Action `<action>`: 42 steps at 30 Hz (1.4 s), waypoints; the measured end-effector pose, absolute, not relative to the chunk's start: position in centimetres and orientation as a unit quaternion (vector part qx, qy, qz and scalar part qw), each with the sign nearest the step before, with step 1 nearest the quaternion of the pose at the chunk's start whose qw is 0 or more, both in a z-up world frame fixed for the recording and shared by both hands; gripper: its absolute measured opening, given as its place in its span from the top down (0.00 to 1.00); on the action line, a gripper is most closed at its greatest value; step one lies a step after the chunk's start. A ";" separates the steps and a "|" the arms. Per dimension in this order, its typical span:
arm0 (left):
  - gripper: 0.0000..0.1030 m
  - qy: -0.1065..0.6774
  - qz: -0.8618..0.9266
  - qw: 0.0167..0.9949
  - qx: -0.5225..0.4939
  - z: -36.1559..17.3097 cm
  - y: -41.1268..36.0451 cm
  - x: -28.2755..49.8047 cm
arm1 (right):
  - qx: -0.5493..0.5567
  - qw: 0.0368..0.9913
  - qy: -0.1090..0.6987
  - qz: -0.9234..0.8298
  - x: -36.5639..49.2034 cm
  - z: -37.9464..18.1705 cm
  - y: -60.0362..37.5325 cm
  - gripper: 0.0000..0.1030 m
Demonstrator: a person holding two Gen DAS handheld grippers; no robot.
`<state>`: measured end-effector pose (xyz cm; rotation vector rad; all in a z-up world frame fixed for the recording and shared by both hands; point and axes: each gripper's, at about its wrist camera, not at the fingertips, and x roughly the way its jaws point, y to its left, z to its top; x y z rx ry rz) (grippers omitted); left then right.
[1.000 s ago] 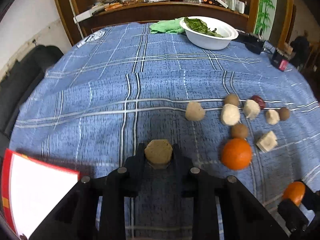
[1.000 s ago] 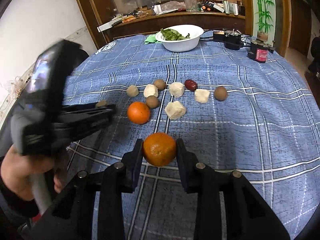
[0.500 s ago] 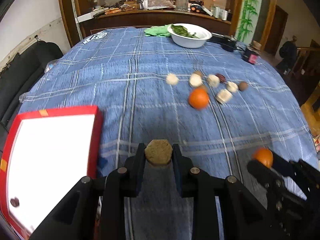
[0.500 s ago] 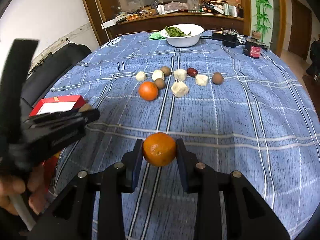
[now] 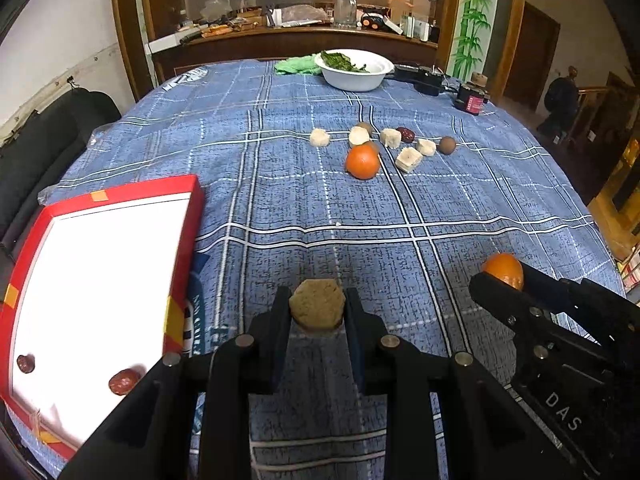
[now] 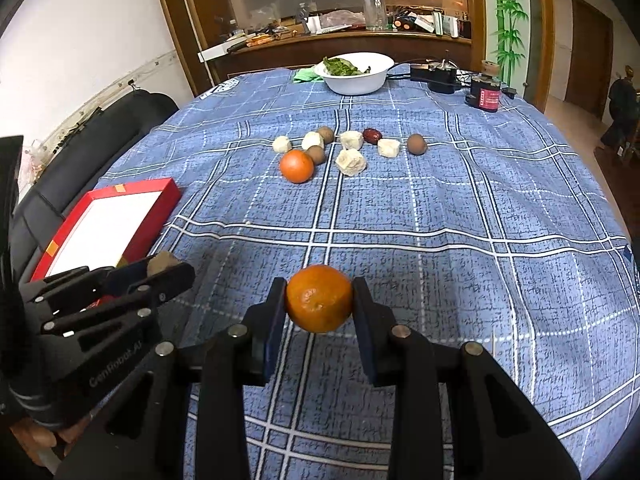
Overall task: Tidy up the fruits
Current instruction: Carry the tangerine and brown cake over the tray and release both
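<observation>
Now that both grippers have drawn back from the fruit cluster toward the near edge of the table, the red box (image 5: 188,240) has come fully into the left wrist view, which suggests the carry is nearly over and a drop into the box is the next step. Nearest, the left gripper (image 5: 318,312) is clenched on a tan, faceted chunk (image 5: 317,309) and hangs over the blue plaid cloth (image 5: 440,208) just right of the box's near corner. Further right of the box, the right gripper (image 6: 319,300) grips a small orange (image 6: 319,298) between its pads, also above the cloth and not yet over the box. Inside the box, on its white floor, lie two dark red dates (image 5: 124,381), both close to the near end; the rest of the floor is bare, so the sorting looks to be at an early stage. Beyond the box, toward the middle of the table, a second orange (image 5: 362,161) rests at the front of the remaining pieces: pale chunks (image 5: 409,159), brown round fruits (image 5: 446,145) and one more date (image 5: 407,135), all still to be moved. Farthest from the box, a white bowl (image 5: 360,80) holds green leaves.
</observation>
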<state>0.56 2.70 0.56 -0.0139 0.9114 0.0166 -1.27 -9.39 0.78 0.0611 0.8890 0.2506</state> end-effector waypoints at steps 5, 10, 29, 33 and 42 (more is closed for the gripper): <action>0.76 0.425 0.022 0.905 -0.007 1.3 3.1 -0.3 | 0.027 0.896 0.424 0.130 -1.8 1.2 -8.7 0.67; 0.76 0.414 0.032 0.910 -0.012 1.9 3.9 -1.1 | 0.019 0.897 0.417 0.143 -2.2 1.7 -7.6 0.67; 0.76 0.396 0.111 0.910 -0.052 2.6 11.0 -3.5 | -0.009 0.890 0.401 0.216 -2.1 2.9 -0.3 0.67; 0.76 0.395 0.140 0.906 -0.062 2.5 13.6 -3.9 | -0.018 0.884 0.402 0.237 -2.0 2.7 2.1 0.66; 0.76 0.405 0.200 0.887 -0.097 1.0 19.7 -4.6 | -0.037 0.870 0.401 0.283 -1.5 2.6 7.6 0.66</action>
